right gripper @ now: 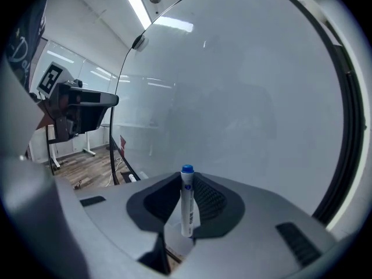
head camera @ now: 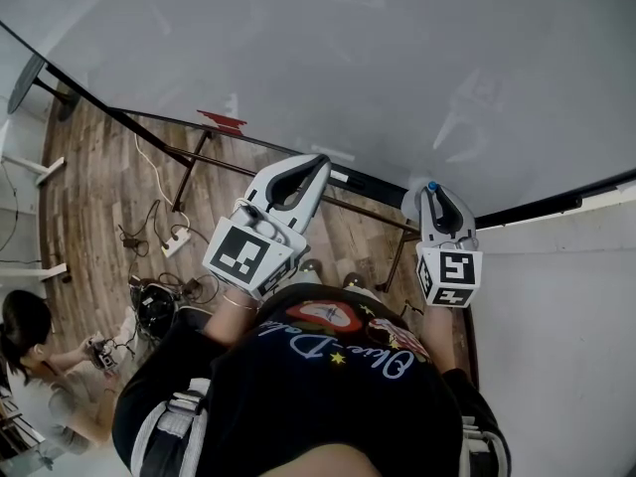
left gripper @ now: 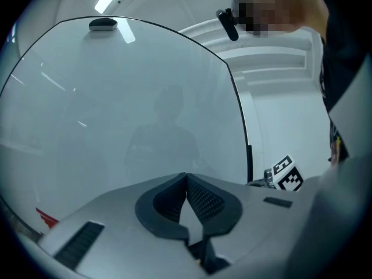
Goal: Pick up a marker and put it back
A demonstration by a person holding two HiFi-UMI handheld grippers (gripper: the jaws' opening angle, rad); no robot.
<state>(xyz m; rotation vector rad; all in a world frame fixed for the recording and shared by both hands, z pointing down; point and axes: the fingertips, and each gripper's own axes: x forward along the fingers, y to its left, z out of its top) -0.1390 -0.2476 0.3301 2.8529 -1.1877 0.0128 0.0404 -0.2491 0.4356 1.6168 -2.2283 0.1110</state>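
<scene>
My right gripper (head camera: 433, 193) is shut on a white marker with a blue cap (head camera: 432, 186), which stands upright between the jaws. In the right gripper view the marker (right gripper: 187, 209) pokes past the right gripper (right gripper: 187, 180), close to the whiteboard (right gripper: 250, 86). My left gripper (head camera: 318, 163) is shut with nothing in it; in its own view the left gripper (left gripper: 186, 179) has its jaws pressed together before the whiteboard (left gripper: 116, 103). Both grippers hang near the board's lower edge (head camera: 358, 180).
A red object (head camera: 221, 120) lies at the board's lower edge. The board's stand legs (head camera: 189, 177) rest on a wooden floor with cables and a power strip (head camera: 175, 240). A person (head camera: 40, 356) sits at lower left. A white wall (head camera: 556, 296) is to the right.
</scene>
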